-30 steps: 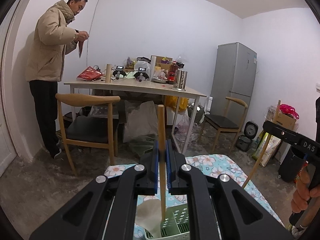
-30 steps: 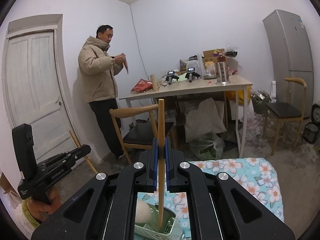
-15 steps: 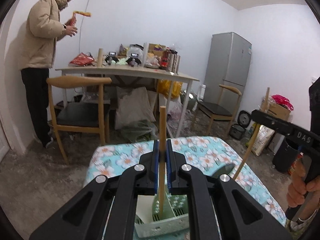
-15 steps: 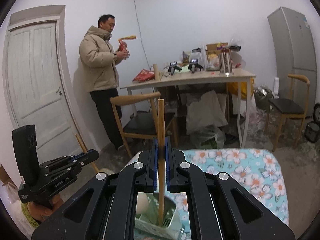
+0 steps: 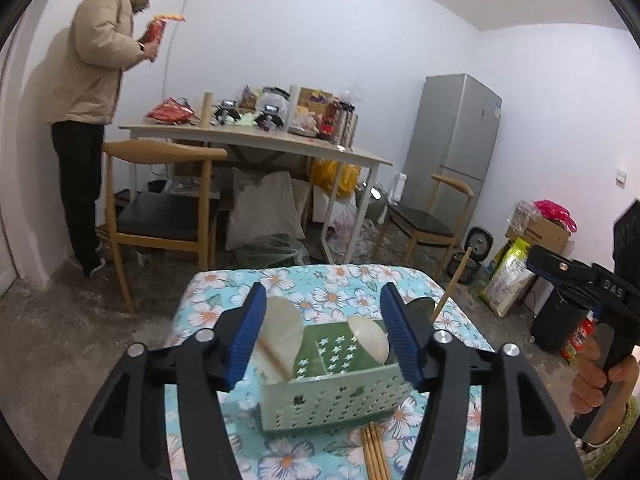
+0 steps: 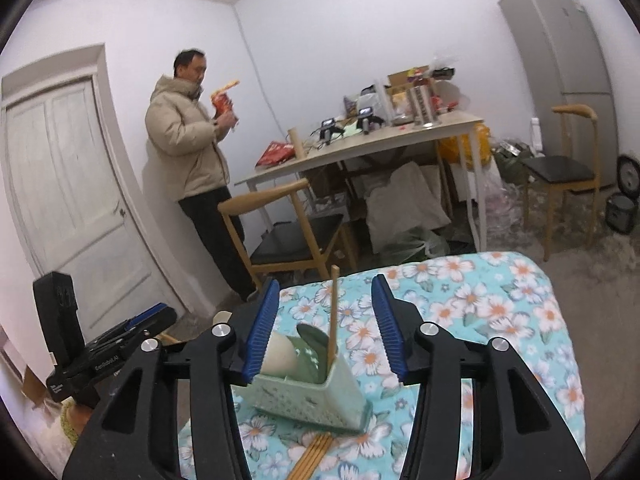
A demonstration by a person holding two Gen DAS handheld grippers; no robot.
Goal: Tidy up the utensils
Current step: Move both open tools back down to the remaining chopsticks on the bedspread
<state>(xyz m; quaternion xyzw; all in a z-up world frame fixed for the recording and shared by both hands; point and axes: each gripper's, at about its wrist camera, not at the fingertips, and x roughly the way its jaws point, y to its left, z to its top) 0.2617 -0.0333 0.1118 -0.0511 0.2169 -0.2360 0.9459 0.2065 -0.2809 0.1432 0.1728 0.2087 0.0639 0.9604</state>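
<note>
Item: green caddy near the table's near edge, holding ladles and one leaning chopstick. My left gripper and right gripper: jaws spread, empty. Loose chopsticks in front. Risk: bumping the caddy tips it.

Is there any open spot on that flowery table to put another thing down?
Yes: the floral cloth is bare beyond the green basket toward the far edge, and to its right. It is crowded near us: loose chopsticks lie in front of the basket, with both open grippers, left and right, hovering there.
</note>
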